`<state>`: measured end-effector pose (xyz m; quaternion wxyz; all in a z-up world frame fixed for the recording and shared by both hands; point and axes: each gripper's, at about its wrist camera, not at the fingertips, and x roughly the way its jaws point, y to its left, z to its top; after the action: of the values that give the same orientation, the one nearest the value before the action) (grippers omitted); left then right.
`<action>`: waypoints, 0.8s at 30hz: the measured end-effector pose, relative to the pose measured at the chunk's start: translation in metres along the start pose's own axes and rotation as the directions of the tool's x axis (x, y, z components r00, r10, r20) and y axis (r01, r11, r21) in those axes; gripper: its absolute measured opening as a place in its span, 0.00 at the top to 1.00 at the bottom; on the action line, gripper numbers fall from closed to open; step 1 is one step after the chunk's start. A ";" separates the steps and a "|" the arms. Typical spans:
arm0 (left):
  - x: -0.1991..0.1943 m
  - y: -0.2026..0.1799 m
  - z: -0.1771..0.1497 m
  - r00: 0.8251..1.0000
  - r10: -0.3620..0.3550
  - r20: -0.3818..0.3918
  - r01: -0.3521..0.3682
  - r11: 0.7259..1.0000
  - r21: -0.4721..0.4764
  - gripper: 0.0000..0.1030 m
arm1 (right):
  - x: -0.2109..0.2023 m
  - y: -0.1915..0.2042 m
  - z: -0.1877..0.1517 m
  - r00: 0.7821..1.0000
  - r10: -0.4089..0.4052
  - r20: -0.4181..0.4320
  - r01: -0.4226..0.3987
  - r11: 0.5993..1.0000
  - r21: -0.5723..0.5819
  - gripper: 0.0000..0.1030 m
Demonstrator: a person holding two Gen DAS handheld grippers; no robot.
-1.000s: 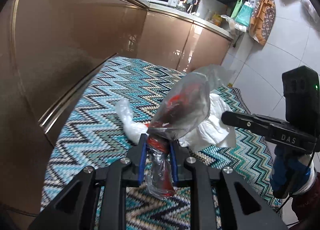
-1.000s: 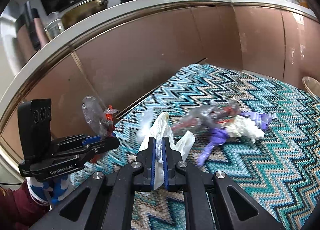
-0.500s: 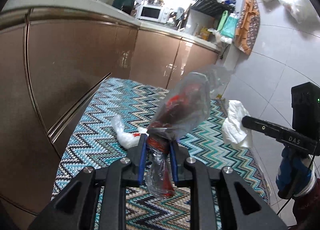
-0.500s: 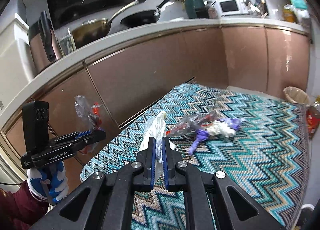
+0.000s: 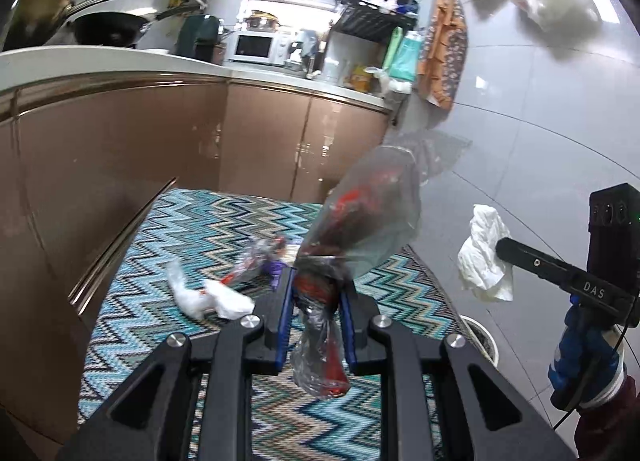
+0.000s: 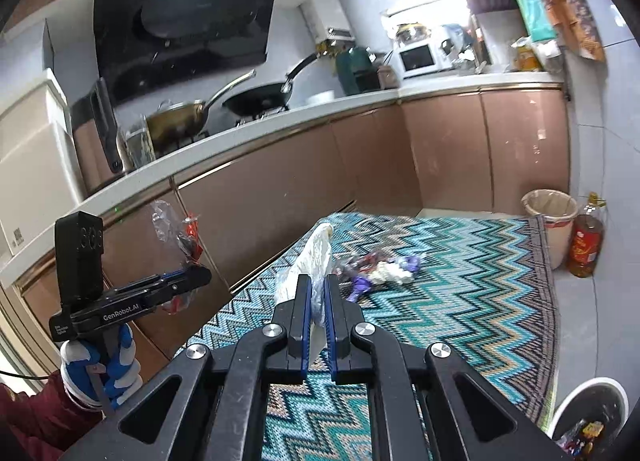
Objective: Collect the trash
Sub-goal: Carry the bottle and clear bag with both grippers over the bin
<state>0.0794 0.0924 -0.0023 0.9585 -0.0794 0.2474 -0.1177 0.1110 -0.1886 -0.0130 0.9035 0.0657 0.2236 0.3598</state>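
My left gripper [image 5: 316, 293] is shut on a clear plastic wrapper with red inside [image 5: 360, 221], held high above the zigzag rug [image 5: 192, 229]. My right gripper [image 6: 318, 289] is shut on a crumpled white tissue [image 6: 316, 257], also held up; it shows at the right of the left wrist view [image 5: 486, 257]. More trash lies on the rug: a white wad [image 5: 208, 297] and a pile of clear, red, purple and white scraps [image 6: 380, 267]. A white bin with trash in it [image 6: 588, 413] stands at the lower right.
Brown kitchen cabinets [image 6: 280, 197] run along the rug's left and far sides. A lined wastebasket [image 6: 550, 221] and an oil bottle [image 6: 586, 245] stand in the far corner. The tiled wall [image 5: 540, 121] is on the right.
Both grippers have risen well above the rug with their trash still held. The view now takes in the counter, stove and the white bin.
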 end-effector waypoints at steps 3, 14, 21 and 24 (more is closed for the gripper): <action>0.007 -0.024 0.004 0.999 -0.034 -0.016 0.035 0.999 0.021 0.81 | -0.024 -0.013 -0.003 0.999 -0.029 0.038 0.028 0.999 0.020 0.94; 0.089 -0.160 0.012 0.952 -0.231 -0.199 0.264 0.951 0.162 0.81 | -0.113 -0.100 -0.031 0.941 -0.318 0.117 0.307 0.946 0.107 0.94; 0.183 -0.263 -0.016 0.873 -0.298 -0.386 0.401 0.890 0.218 0.81 | -0.150 -0.185 -0.066 0.869 -0.493 0.032 0.474 0.850 0.231 0.94; 0.222 -0.298 -0.031 0.832 -0.311 -0.460 0.442 0.872 0.209 0.81 | -0.158 -0.219 -0.082 0.839 -0.543 -0.021 0.528 0.805 0.272 0.94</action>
<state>0.1973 -0.2557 -0.0673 0.8418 0.0495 0.4016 -0.3573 0.1086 -0.4602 -0.0914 0.9569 0.1313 0.2533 0.0549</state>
